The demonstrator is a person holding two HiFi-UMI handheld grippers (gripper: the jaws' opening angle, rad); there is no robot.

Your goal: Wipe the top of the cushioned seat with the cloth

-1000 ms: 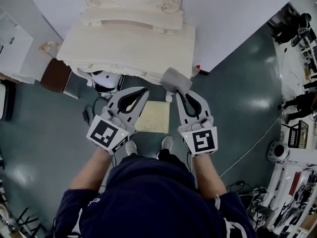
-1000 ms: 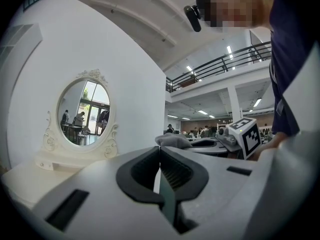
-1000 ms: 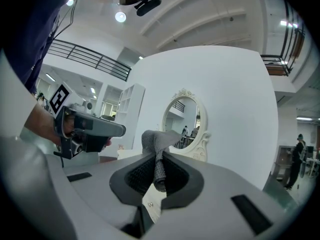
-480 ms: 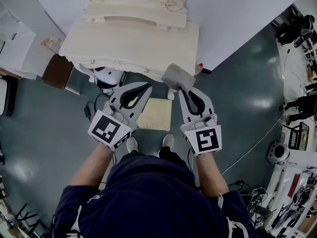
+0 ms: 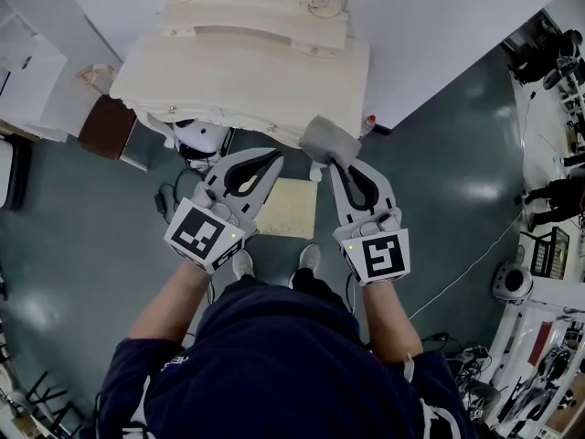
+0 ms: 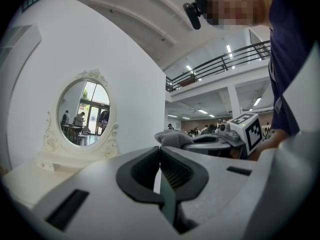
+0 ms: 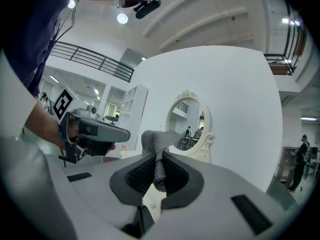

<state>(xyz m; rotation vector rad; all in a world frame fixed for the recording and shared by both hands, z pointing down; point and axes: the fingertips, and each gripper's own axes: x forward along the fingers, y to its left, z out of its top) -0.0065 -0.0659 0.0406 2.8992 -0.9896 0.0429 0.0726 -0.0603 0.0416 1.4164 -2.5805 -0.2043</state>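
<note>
A person's left gripper (image 5: 272,159), its two white jaws pressed together on nothing, hung idle above the glossy dark grey-green floor (image 5: 82,236), apparently kept clear so the other hand could do the work. Between the two tools and well below them, the square cream cushioned seat (image 5: 287,210) stood on the floor just before the front edge of the carved cream vanity desk (image 5: 247,76), its top bare and no cloth yet on it. The right gripper (image 5: 331,164) had its jaws clamped on a crumpled grey knitted cloth (image 5: 327,141), one fold pinched between the ribbed pads and the rest bunched beyond the tips, seen against the desk's front right corner. It was held high, seemingly ready to be lowered to the seat. Behind the desk an oval mirror in an ornate frame (image 6: 83,111) backed onto a plain white wall (image 5: 430,16). The gripper views showed a bright, lofty hall with balcony railings.
</note>
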